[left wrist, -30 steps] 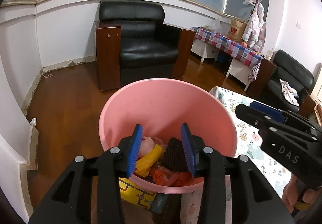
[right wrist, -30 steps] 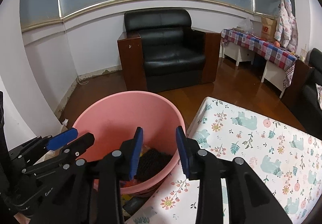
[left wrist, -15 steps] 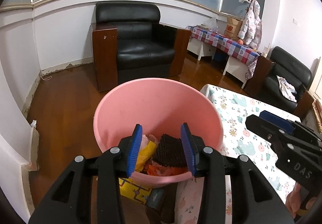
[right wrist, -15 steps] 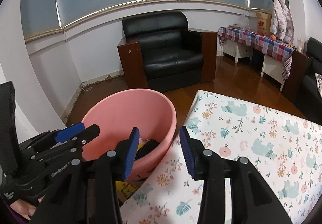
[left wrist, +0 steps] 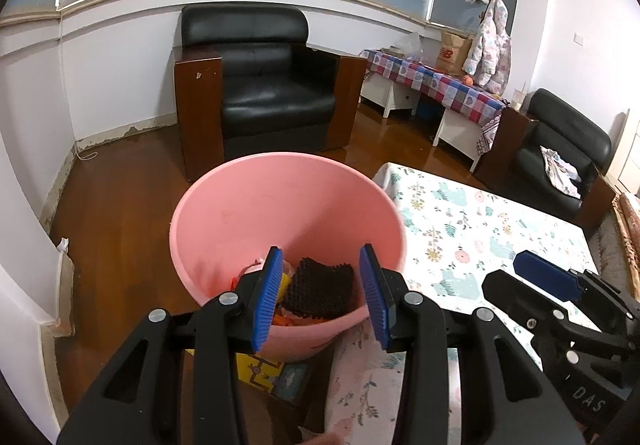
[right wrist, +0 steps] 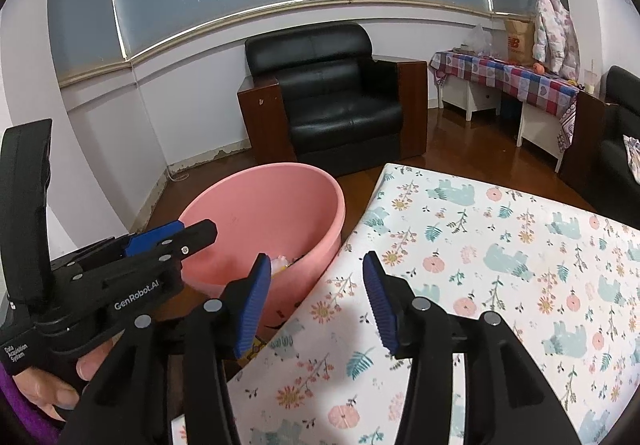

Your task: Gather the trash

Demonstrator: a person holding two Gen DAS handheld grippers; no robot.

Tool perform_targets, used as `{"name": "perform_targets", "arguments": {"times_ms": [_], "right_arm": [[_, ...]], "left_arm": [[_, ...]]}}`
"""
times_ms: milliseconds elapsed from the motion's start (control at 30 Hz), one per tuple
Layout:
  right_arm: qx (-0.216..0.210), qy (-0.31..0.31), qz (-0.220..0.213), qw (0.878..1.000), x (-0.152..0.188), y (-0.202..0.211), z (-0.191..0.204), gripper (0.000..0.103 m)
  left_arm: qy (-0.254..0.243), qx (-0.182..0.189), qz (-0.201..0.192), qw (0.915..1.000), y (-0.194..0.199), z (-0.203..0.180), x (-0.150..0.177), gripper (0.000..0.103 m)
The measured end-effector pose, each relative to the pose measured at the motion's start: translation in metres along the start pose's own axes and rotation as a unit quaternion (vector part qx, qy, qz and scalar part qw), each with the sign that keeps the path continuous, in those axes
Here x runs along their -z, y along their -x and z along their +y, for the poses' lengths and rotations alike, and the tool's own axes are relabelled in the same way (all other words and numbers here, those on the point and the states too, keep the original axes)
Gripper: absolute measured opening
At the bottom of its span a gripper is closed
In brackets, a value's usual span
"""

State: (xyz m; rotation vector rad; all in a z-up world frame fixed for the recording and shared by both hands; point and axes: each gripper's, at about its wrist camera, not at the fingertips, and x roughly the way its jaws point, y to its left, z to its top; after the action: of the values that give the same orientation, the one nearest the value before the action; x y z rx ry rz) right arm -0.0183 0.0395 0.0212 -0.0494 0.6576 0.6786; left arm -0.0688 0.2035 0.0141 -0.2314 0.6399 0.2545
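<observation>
Trash (left wrist: 316,287), a dark bumpy pad w/ yellow & orange scraps, lies at the bottom of the round pink plastic bin (left wrist: 280,205) beside the floral-cloth worktop (right wrist: 500,265). Left tool (left wrist: 322,295) hangs right above it, jaws wide, empty, so it's nearer. Right tool (right wrist: 316,299) is over the worktop edge, wide, empty, bin to its left.

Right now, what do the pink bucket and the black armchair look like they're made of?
Pink bucket: likely molded plastic, going by its smooth, thin, evenly colored wall with a soft sheen. Black armchair: glossy leather or imitation leather, showing creases and highlights, with dark wood-look side panels.
</observation>
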Motion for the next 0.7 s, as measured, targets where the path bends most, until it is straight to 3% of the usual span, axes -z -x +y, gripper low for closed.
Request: {"name": "perform_targets", "arguments": {"times_ms": [300, 400, 700], "right_arm": [[0.001, -0.014, -0.018, 1.0, 0.005, 0.031, -0.007, 0.05], [0.003, -0.015, -0.023, 1.0, 0.008, 0.039, -0.007, 0.05], [0.008, -0.025, -0.029, 0.999, 0.015, 0.056, -0.014, 0.055]], "left_arm": [[-0.018, -0.001, -0.008, 0.9998, 0.016, -0.02, 0.001, 0.04], [-0.02, 0.001, -0.011, 0.9997, 0.022, -0.024, 0.004, 0.053], [-0.037, 0.008, -0.016, 0.9992, 0.033, -0.04, 0.009, 0.053]]}}
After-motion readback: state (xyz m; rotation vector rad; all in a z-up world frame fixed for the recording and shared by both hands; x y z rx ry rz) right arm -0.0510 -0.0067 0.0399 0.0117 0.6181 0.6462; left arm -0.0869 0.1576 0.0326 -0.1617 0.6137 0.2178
